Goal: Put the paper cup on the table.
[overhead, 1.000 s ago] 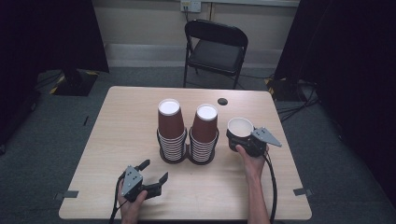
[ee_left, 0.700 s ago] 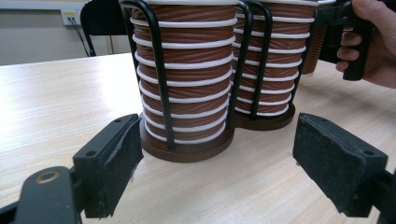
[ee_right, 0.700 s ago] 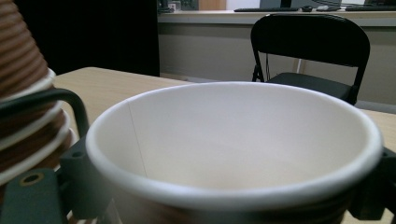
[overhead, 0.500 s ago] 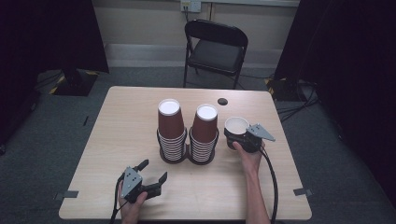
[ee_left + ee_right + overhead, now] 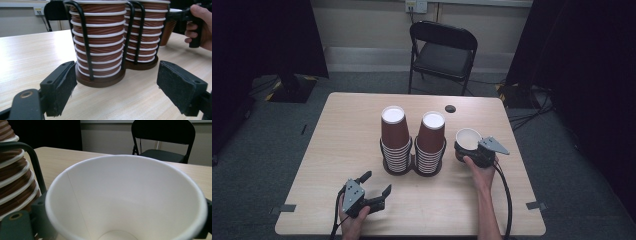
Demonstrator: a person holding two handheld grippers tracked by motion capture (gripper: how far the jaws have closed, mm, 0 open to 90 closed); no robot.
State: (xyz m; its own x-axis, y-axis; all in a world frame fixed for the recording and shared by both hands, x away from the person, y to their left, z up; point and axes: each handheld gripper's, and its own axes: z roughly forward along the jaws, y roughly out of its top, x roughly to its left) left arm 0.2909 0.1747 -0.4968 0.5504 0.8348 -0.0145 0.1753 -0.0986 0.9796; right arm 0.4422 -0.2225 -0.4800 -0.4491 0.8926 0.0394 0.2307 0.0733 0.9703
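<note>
The right gripper [image 5: 473, 149] is clamped on a single paper cup [image 5: 468, 138], held upright with its white inside showing, just to the right of the 2 cup stacks on the table [image 5: 337, 140]. In the right gripper view the cup's mouth sits close between the jaws, with the right stack [image 5: 430, 142] and a bar of its wire holder [image 5: 35, 163] at the left edge. The step in hand looks like carrying 1 cup clear of the stacks, or back toward them; which way cannot be told. The left gripper [image 5: 373, 192] hovers near the front edge with jaws spread wide and nothing between them, facing the left stack [image 5: 394, 140]. Next, the cup likely needs setting down on bare wood, keeping it level and clear of the holder's bars, while the left gripper may steady the base
</note>
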